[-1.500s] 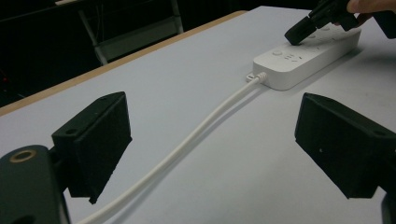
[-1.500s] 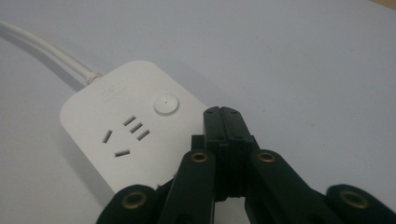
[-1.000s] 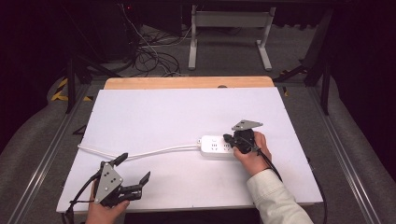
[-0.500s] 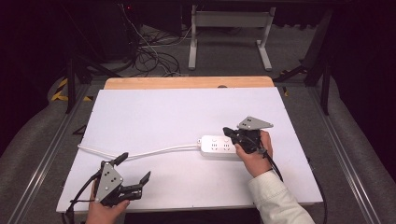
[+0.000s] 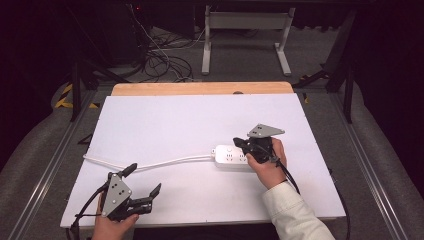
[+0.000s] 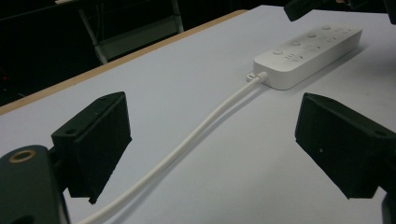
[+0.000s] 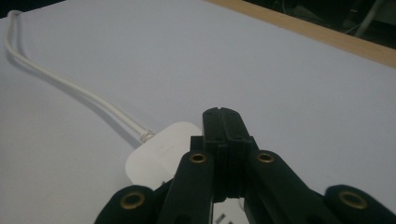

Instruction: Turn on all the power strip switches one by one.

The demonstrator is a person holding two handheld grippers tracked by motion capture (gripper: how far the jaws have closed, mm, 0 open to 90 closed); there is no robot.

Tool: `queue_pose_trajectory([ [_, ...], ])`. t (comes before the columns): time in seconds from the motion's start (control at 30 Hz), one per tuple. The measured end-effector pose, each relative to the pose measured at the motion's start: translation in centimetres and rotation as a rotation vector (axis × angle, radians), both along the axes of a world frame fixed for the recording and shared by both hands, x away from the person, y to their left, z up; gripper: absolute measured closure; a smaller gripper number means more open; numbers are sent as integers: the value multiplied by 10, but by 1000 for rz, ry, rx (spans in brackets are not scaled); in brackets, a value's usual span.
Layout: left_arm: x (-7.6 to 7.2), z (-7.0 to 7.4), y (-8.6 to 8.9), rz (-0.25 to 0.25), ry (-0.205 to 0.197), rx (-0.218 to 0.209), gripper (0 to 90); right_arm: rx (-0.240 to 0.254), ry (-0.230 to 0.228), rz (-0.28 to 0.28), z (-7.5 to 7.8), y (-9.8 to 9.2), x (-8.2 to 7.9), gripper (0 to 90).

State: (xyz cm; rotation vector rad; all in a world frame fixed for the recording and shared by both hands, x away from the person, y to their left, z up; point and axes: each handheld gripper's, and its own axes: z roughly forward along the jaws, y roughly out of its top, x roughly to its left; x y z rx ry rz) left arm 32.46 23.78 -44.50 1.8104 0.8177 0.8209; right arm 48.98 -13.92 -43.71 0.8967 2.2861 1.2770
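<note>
A white power strip [image 5: 230,156] lies flat on the white table [image 5: 200,120], right of centre, and its white cable [image 5: 160,163] runs off to the left. My right gripper [image 5: 239,143] is shut with nothing between its jaws and hovers over the strip's right half. In the right gripper view the closed jaws [image 7: 222,116] point past the strip's cable end [image 7: 159,156]. My left gripper [image 5: 145,178] stands open near the front left edge. In the left gripper view the cable [image 6: 196,135] passes between its spread jaws [image 6: 219,154], and the strip [image 6: 310,53] lies farther off.
A bare wooden strip [image 5: 200,88] borders the table's far edge. Beyond it on the floor are loose cables [image 5: 160,60] and a metal frame [image 5: 245,30]. The cable loops back near the table's left edge [image 5: 90,159].
The right gripper has shifted and turned slightly above the power strip, staying shut. The left gripper and the strip have not moved.
</note>
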Motion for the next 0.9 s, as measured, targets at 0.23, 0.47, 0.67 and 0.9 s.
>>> queue_pose_trajectory([
  [0.23, 0, 0, 1, 0, 1, 0, 111, -26, 38, 5, -10, 10, 7, 900],
  [0.47, 0, 0, 1, 0, -3, 6, 110, -49, 58, 12, -18, 19, 12, 900],
  [0.67, 0, 0, 1, -1, -1, 6, 111, -71, 65, 7, -22, 22, 13, 900],
  [0.9, 0, 0, 1, -1, -3, 7, 110, -88, 71, -3, -25, 23, 14, 900],
])
